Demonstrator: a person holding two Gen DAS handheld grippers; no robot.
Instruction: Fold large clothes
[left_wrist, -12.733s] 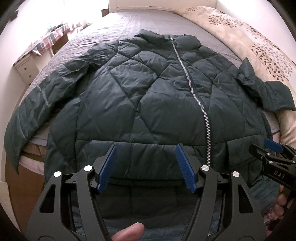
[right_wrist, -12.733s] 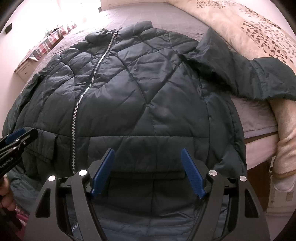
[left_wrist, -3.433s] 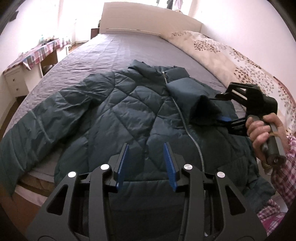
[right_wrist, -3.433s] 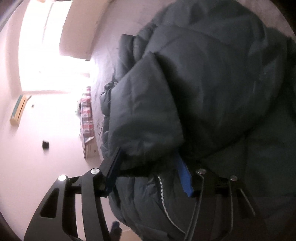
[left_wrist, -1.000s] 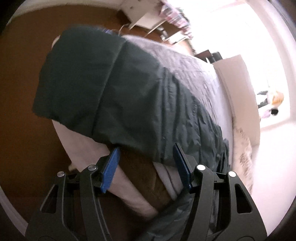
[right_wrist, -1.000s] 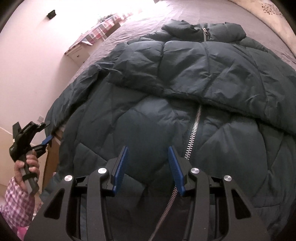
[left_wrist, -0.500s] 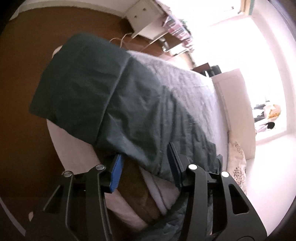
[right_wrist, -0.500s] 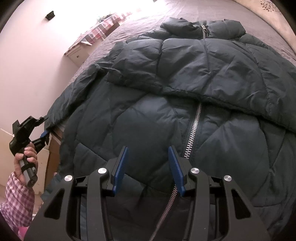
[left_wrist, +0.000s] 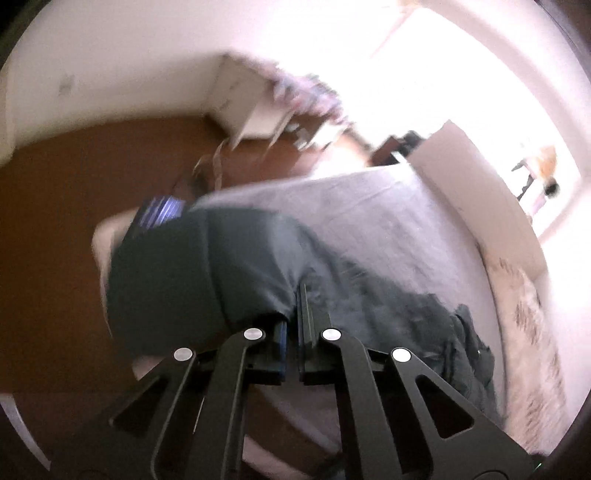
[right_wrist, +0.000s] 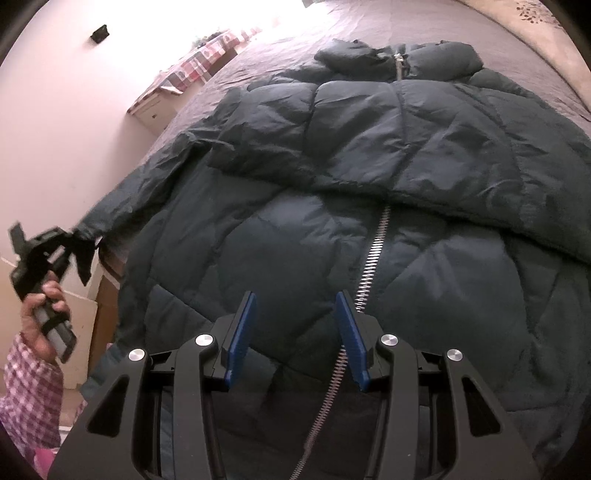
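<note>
The left gripper (left_wrist: 291, 332) has just pinched shut on the jacket's (right_wrist: 369, 184) left sleeve (left_wrist: 207, 269) cuff (right gripper (right_wrist: 295, 332) hovers half open, empty), readying its fold inward.

Your bed (right_wrist: 280, 44) carries the dark quilted jacket (right_wrist: 369, 229) — near side — and a floral quilt (left_wrist: 532, 332) far right.

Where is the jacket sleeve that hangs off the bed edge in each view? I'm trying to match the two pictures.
Left wrist view: the sleeve fills the centre left, its edge clamped in the left hand-held gripper.
Right wrist view: the sleeve runs down the left side to the same left hand-held gripper.
Shared landmark: the grey bedspread.
</note>
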